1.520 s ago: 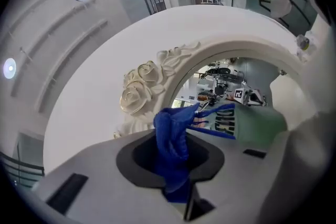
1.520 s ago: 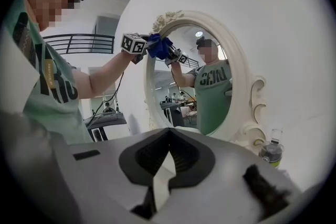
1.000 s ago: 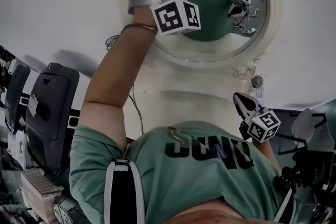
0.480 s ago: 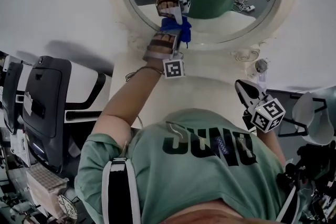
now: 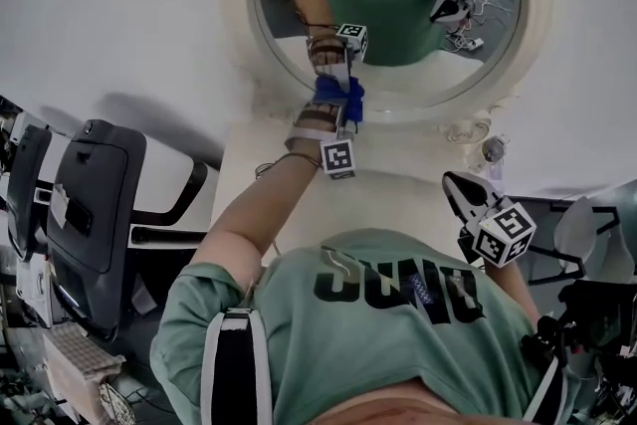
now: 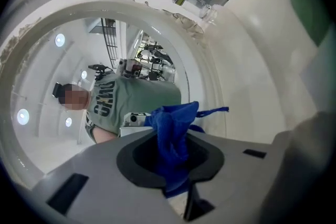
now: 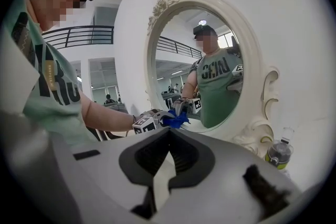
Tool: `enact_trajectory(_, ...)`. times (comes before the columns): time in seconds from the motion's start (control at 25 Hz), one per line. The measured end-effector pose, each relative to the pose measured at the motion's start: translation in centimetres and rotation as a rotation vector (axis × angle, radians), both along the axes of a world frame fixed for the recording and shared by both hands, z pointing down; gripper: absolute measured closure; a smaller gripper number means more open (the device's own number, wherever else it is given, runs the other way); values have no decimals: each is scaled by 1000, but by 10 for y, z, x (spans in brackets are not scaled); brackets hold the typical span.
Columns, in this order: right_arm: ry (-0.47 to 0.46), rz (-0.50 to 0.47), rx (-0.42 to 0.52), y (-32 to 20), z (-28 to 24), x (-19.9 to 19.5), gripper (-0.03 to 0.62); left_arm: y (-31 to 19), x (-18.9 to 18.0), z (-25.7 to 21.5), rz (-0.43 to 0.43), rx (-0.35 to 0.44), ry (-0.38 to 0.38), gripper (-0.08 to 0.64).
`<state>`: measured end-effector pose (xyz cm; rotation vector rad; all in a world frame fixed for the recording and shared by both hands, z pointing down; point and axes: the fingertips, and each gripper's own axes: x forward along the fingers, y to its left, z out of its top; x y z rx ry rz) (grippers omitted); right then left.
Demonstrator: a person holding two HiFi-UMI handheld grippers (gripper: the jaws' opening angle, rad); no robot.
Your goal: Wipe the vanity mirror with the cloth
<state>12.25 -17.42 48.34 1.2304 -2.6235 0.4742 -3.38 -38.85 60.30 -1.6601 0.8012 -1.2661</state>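
Head view: we list the left gripper (image 5: 335, 114), fingers closed on the blue cloth (image 5: 340, 99), which meets the lower glass of the vanity mirror (image 5: 242, 25) just ahead of them; the right gripper (image 5: 456, 186) hangs well apart. Left gripper view: cloth (image 6: 174, 136) bunched between the shut fingers, which we judge soft, light and floppy, best pinched at a thick fold. Right gripper view: fingers together on nothing, cloth (image 7: 176, 120) and mirror (image 7: 157, 60) well ahead.

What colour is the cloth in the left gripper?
Blue. The cloth shows best in the left gripper view, clamped between the jaws.
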Motion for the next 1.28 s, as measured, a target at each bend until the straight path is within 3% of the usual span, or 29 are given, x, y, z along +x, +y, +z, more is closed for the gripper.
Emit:
enact_trajectory(0.12, -4, 2, 20, 4, -5, 2, 584, 7, 3, -15, -11, -86, 32, 482)
enact_trajectory(0.2, -12, 11, 24, 6, -7, 6, 584, 13, 10, -62, 0, -48, 116, 480)
enact_trajectory(0.28, -19, 20, 26, 7, -8, 10, 584, 18, 18, -139, 27, 55, 220, 480)
enact_trajectory(0.48, -44, 30, 41, 6, -7, 15, 584, 23, 30, -366, 97, 410, 418, 480)
enact_trajectory(0.64, -65, 35, 59, 5, -8, 16, 584, 17, 29, -472, 71, 584, 417, 480)
enact_trajectory(0.76, -82, 51, 58, 4, -7, 23, 584, 9, 30, -506, 30, 627, 406, 480)
enact_trajectory(0.96, -94, 69, 55, 4, -6, 28, 584, -14, 30, -502, -17, 618, 364, 480)
enact_trajectory(1.28, -75, 57, 50, 2, -5, 24, 584, -8, 28, -507, 35, 738, 431, 483)
